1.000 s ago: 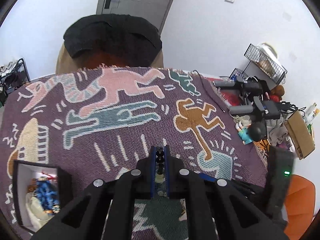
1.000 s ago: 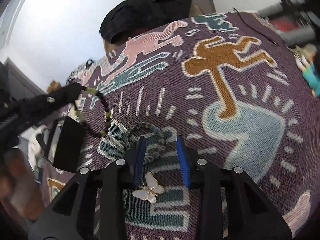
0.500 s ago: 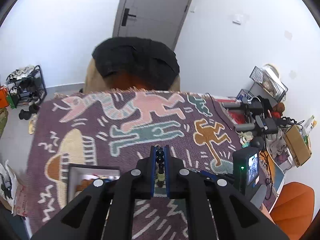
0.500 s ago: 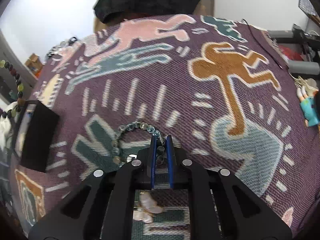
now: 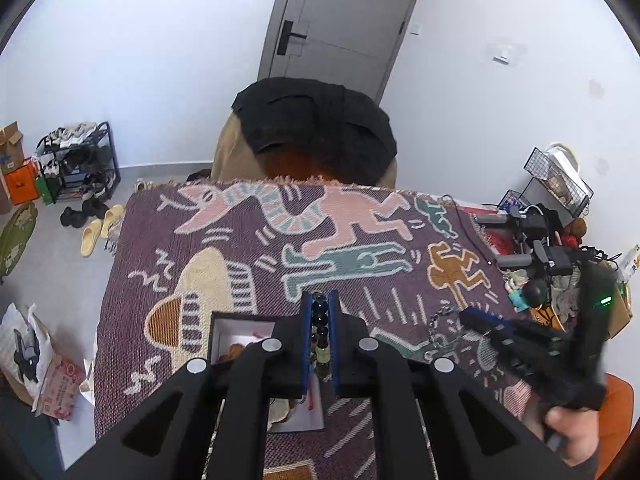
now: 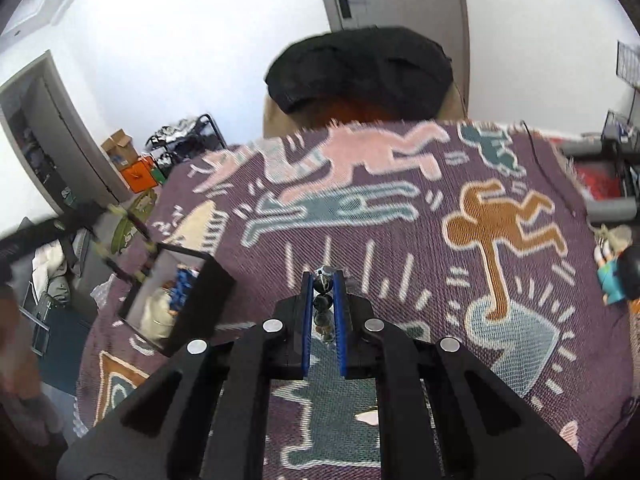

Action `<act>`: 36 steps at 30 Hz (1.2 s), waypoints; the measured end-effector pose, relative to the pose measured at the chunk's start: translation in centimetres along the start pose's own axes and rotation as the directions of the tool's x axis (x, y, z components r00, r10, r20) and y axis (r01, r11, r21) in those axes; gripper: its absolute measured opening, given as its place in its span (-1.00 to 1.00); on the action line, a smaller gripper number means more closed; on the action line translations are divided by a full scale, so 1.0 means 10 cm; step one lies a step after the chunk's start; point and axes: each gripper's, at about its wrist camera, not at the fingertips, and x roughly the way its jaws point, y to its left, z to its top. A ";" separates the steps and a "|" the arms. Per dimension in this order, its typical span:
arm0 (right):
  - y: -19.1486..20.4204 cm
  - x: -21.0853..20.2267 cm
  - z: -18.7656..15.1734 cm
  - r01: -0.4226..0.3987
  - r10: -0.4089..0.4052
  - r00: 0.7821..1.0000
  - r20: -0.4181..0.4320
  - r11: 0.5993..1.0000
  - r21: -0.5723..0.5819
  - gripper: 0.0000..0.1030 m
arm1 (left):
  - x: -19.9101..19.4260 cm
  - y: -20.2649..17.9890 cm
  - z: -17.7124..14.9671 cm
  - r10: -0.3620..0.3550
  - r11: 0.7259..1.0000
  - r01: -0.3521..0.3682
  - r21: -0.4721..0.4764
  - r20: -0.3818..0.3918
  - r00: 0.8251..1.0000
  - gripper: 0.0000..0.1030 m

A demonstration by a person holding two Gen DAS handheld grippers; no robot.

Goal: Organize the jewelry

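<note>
Left gripper [image 5: 320,312] pinches a dark bead bracelet [image 5: 320,332], strand running lengthwise between its fingers, above the box [image 5: 240,326] at near left; right gripper [image 6: 323,286] clamps a grey glossy bead bracelet [image 6: 323,300], likewise lengthwise, over the blanket [image 6: 400,240]

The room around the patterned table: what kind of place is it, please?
Probably a lived-in home, perhaps an entryway corner: a shoe rack with slippers beside it, a grey door, and a woven blanket covering the table.
</note>
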 end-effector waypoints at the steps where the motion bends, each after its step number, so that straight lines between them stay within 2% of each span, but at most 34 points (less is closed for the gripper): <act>1: 0.02 -0.03 0.01 -0.005 0.005 1.000 0.008 1.000 -0.003 -0.80 | 0.02 0.02 -0.02 -0.002 1.000 0.002 -0.004 -0.006 1.000 -0.89; 4: 0.12 -0.11 0.06 -0.029 0.029 0.999 0.030 1.000 -0.011 -0.80 | 0.14 0.09 -0.11 -0.005 1.000 0.004 -0.014 -0.036 0.999 -0.89; 7: 0.21 -0.15 0.08 -0.052 0.053 0.998 0.038 0.998 -0.018 -0.79 | 0.26 0.13 -0.17 0.029 0.999 -0.030 -0.020 -0.055 0.998 -0.88; 9: 0.28 -0.16 0.09 -0.060 0.061 0.997 0.040 0.998 -0.027 -0.79 | 0.31 0.19 -0.20 0.024 0.999 -0.026 -0.031 -0.064 0.998 -0.61; 10: 0.32 -0.17 0.09 -0.068 0.069 0.997 0.039 0.997 -0.032 -0.79 | 0.31 0.21 -0.21 0.025 0.999 -0.028 -0.036 -0.062 0.998 -0.15; 11: 0.35 -0.17 0.09 -0.074 0.075 0.996 0.039 0.997 -0.037 -0.80 | 0.28 0.25 -0.23 0.038 0.998 -0.040 -0.045 -0.040 0.998 0.18; 13: 0.45 -0.18 0.09 -0.091 0.093 0.995 0.040 0.995 -0.050 -0.80 | 0.23 0.31 -0.24 0.054 0.997 -0.055 -0.047 -0.013 0.998 0.19; 20: 0.84 -0.15 0.14 -0.164 0.168 0.985 0.031 0.982 -0.094 -0.79 | 0.05 0.60 -0.31 0.075 0.994 -0.074 -0.084 0.002 0.997 0.20; 23: 1.00 -0.11 0.15 -0.181 0.185 0.983 0.022 0.977 -0.113 -0.79 | -0.03 0.70 -0.35 0.087 0.991 -0.086 -0.099 0.014 0.996 0.31; 27: 1.19 0.02 0.19 -0.202 0.204 0.979 0.001 0.971 -0.124 -0.79 | -0.16 0.88 -0.39 0.109 0.986 -0.104 -0.127 0.033 0.993 0.33; 31: 1.34 0.17 0.20 -0.226 0.224 0.974 -0.028 0.967 -0.120 -0.79 | -0.25 1.01 -0.42 0.135 0.983 -0.128 -0.134 0.046 0.990 0.50; 33: 1.42 0.27 0.21 -0.241 0.237 0.970 -0.050 0.964 -0.111 -0.79 | -0.29 1.07 -0.43 0.142 0.981 -0.133 -0.138 0.054 0.988 0.52; 36: 1.51 0.42 0.23 -0.273 0.267 0.961 -0.078 0.957 -0.098 -0.77 | -0.32 1.14 -0.44 0.153 0.978 -0.141 -0.154 0.069 0.986 0.75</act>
